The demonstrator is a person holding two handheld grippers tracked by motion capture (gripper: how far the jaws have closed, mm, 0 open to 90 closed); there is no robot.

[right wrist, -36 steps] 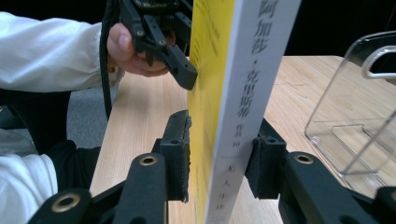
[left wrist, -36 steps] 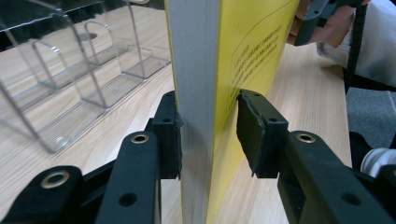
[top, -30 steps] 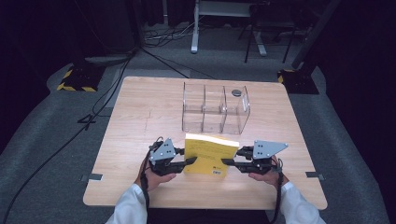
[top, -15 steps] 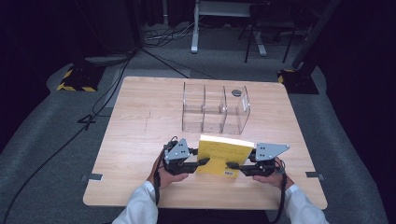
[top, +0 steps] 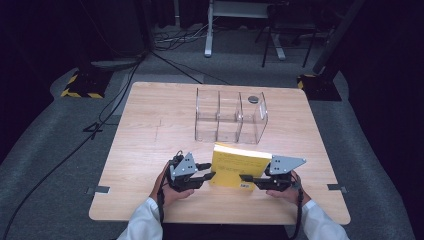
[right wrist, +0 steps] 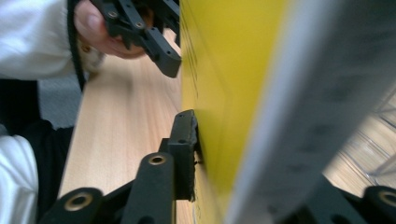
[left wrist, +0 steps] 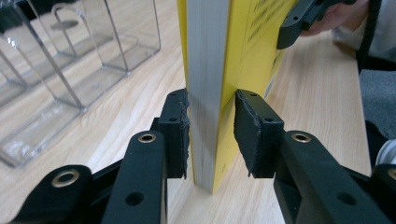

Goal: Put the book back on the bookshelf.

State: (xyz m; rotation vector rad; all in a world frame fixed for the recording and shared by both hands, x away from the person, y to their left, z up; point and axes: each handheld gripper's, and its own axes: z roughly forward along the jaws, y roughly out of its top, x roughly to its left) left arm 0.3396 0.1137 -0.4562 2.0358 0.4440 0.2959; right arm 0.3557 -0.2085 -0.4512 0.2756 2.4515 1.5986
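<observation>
A: Report, left to right. What of the left tongs?

B: They sit at the left edge of the yellow book, held in the person's left hand. Seen from the left gripper view, the book's page edge stands between the two pads. The left pad lies against the pages; the right pad shows a narrow gap to the yellow cover. The jaws have just been closing further, yet the pads do not both press.

A: And the book itself?

B: Upright, its lower edge on the desk, near the front edge and between the two tongs. Just behind it stands a clear plastic organiser with three compartments; the two are apart.

A: The right tongs?

B: At the book's right end, in the right hand. In the right gripper view one pad lies against the yellow cover. The other jaw is hidden behind the blurred page edge. The jaws have just been opening, with the book between them; I cannot tell whether they clamp it.
</observation>
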